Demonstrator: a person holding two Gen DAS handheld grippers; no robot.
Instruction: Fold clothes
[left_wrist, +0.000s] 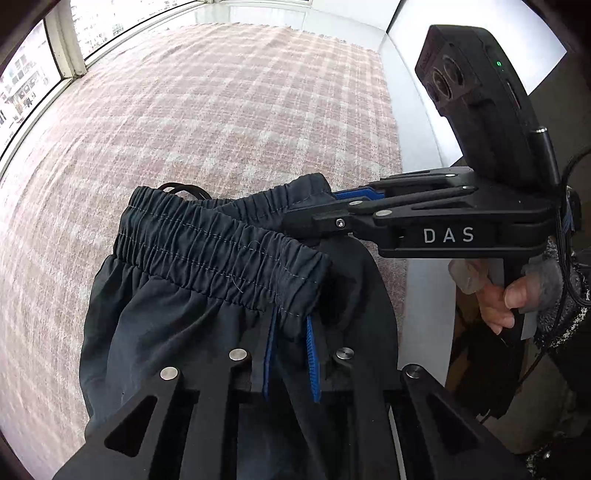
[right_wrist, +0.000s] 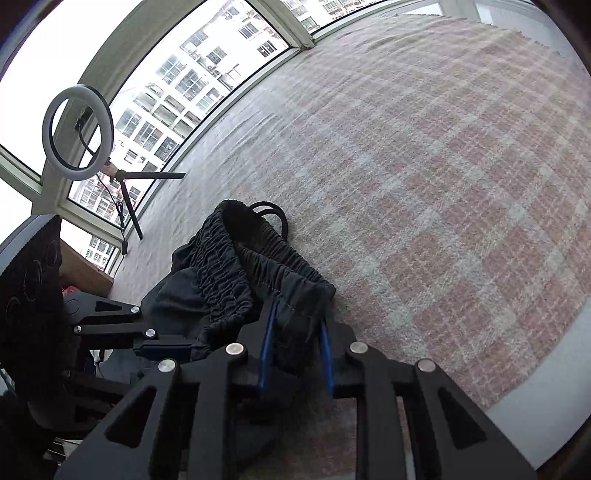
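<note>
Dark navy shorts (left_wrist: 177, 317) with a gathered elastic waistband (left_wrist: 221, 254) are held up above a pink and grey plaid blanket (left_wrist: 229, 110). My left gripper (left_wrist: 290, 332) is shut on the waistband's near end, its blue pads pinching the cloth. My right gripper (left_wrist: 332, 206) comes in from the right in the left wrist view and is shut on the waistband's other end. In the right wrist view the right gripper (right_wrist: 295, 332) pinches the waistband of the shorts (right_wrist: 236, 273), and the left gripper (right_wrist: 199, 345) holds the cloth at the lower left. A black drawcord (right_wrist: 273, 214) loops out behind the waistband.
The plaid blanket (right_wrist: 424, 166) covers a wide flat surface with a white edge (right_wrist: 535, 391). A ring light on a tripod (right_wrist: 75, 133) stands at the left by large windows (right_wrist: 177, 85). A person's hand (left_wrist: 498, 299) grips the right gripper's handle.
</note>
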